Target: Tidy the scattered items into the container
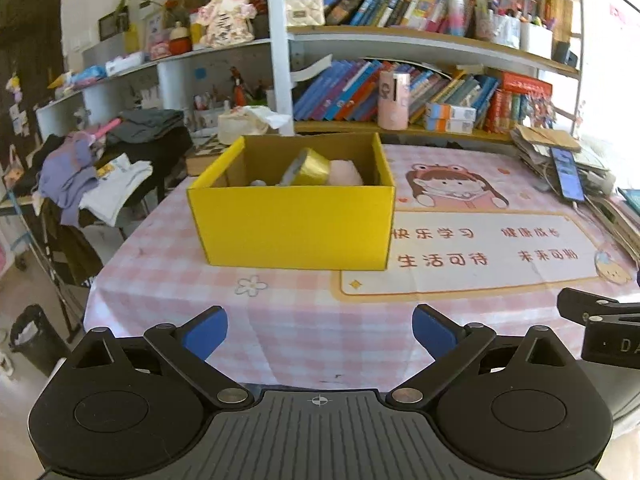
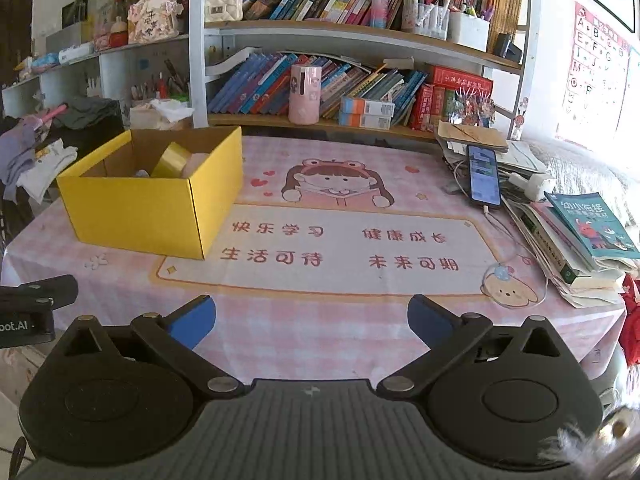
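An open yellow cardboard box [image 1: 294,228] stands on the pink checked tablecloth; it also shows in the right wrist view [image 2: 136,212] at the left. Inside it lie a gold tape roll [image 1: 308,168], a pink soft item [image 1: 346,172] and a small grey item [image 1: 258,183]; the roll also shows in the right wrist view [image 2: 172,160]. My left gripper [image 1: 320,330] is open and empty, held over the table's near edge in front of the box. My right gripper [image 2: 310,320] is open and empty, to the right of the box.
A phone [image 2: 484,174] on a cable, stacked papers and books [image 2: 580,240] crowd the table's right side. Bookshelves [image 2: 360,80] stand behind the table. A chair piled with clothes [image 1: 100,172] and a black bin [image 1: 34,338] are at the left.
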### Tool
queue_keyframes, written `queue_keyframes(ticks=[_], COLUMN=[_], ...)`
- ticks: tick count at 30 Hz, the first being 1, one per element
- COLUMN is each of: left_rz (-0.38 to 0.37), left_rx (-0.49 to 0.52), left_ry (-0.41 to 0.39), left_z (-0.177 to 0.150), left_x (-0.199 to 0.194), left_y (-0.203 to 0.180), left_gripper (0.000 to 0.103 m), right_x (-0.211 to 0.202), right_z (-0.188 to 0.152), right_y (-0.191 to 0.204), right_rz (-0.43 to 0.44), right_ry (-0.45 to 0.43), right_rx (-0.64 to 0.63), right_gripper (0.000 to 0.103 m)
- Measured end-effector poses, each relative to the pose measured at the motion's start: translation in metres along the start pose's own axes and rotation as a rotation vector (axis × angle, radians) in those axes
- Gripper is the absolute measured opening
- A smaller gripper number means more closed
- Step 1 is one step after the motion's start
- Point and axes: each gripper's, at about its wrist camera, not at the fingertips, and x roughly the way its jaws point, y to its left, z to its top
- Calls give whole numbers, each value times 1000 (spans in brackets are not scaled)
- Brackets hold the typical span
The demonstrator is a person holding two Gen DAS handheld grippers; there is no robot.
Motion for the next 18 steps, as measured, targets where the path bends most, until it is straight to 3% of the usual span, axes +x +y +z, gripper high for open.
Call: queue_keyframes(ticks=[18], left_rz=[9], left_rx=[-13], left_ry=[36], left_z=[-4], left_x=[-2], left_y=[1], left_gripper=[100], right_x=[-1], right_z=[-1], right_y=[-2], right_rz=[11], right_ry=[33], right_rx=[16], right_gripper=[103])
